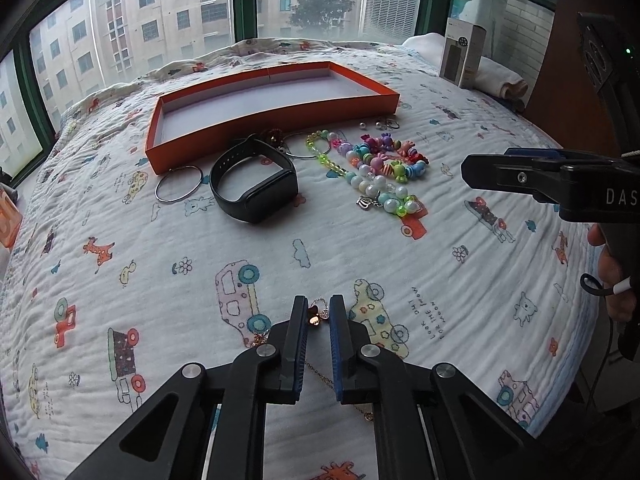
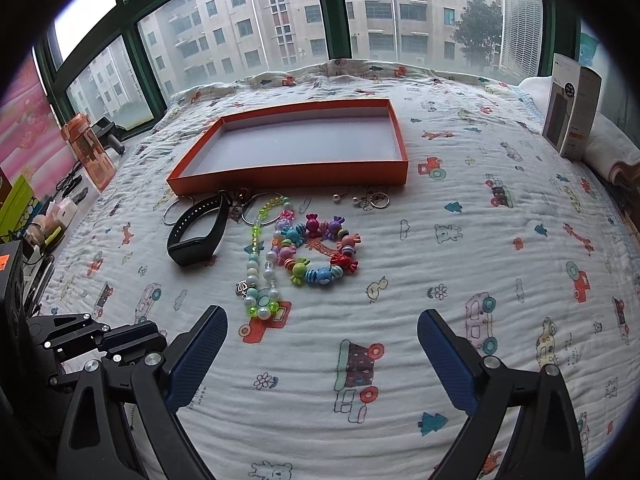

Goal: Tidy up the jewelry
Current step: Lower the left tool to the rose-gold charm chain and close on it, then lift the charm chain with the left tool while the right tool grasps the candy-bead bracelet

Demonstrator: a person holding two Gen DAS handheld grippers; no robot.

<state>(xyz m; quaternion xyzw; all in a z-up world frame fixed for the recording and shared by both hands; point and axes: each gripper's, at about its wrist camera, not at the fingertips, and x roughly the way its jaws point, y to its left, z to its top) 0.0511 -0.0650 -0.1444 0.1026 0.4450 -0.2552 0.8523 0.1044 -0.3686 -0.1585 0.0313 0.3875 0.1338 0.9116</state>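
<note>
Rose-gold necklace (image 1: 318, 317) on quilt (image 1: 320, 256), pinched between closed left hand-held gripper (image 1: 319, 312), right hand-held gripper (image 2: 322, 320) open

On the bed (image 2: 460, 248) in front of you, the tray (image 2: 288, 178) lies far and central. Just near of it sit the watch band (image 2: 196, 232) at left, the bead bracelets (image 2: 316, 252) beside it to the right, and small rings (image 2: 376, 199) further right. The box (image 2: 572, 108) stands at the far right. The thin chain (image 1: 318, 316) lies nearest, between your left tongs (image 1: 318, 312).
</note>
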